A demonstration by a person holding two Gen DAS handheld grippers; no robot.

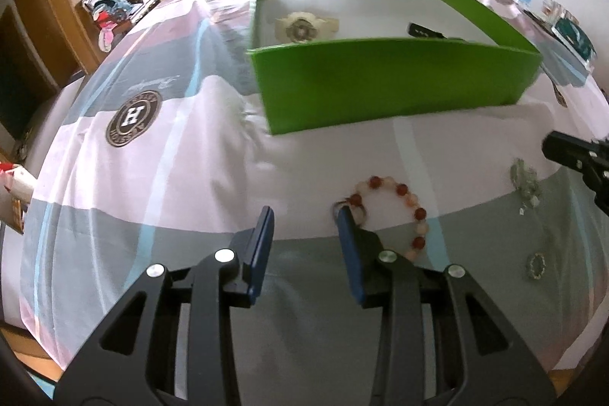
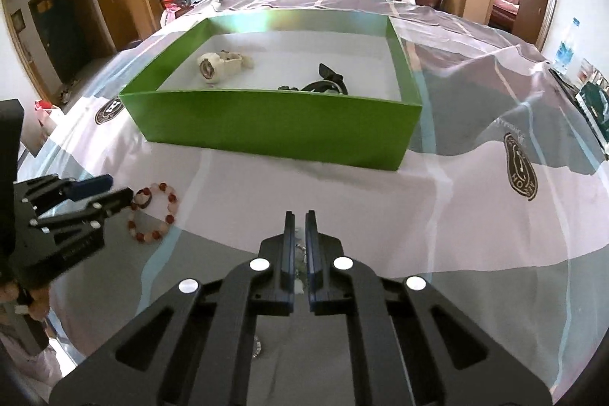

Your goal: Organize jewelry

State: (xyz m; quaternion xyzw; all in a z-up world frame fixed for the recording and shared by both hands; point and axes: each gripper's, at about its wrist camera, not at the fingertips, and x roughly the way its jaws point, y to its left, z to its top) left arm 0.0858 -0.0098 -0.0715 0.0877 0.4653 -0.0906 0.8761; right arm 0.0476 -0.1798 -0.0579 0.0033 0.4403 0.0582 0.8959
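R gripper (image 2: pixel 300 234): jaws nearly shut, narrow slit left; a small pale, glinting piece shows in the slit, prob. pinched, but too small to name.
L gripper (image 1: pixel 306 221): jaws part open, nothing between the pads; R pad's tip sits on or just over the near-left arc of the bead bracelet (image 1: pixel 396 212), contact unclear.
Bracelet: flat on the tablecloth (image 1: pixel 152 177), near side of the green box (image 1: pixel 380 90), mostly outside the L jaws.
Loose pcs: silvery chain cluster (image 1: pixel 527 183) and small ring (image 1: pixel 536 265), right of the bracelet, apart from both tools.
Box: open-topped, far of both grippers; holds a cream watch (image 2: pixel 213 63) at left, a dark watch (image 2: pixel 323 82) at right.
Risk 1: R grip is thin, so the piece could slip out in transit and drop short of the box.
Risk 2: L jaws closing as placed could miss the bracelet or nip cloth.
Risk 3: a low carry may clip the box's near wall and shove it.
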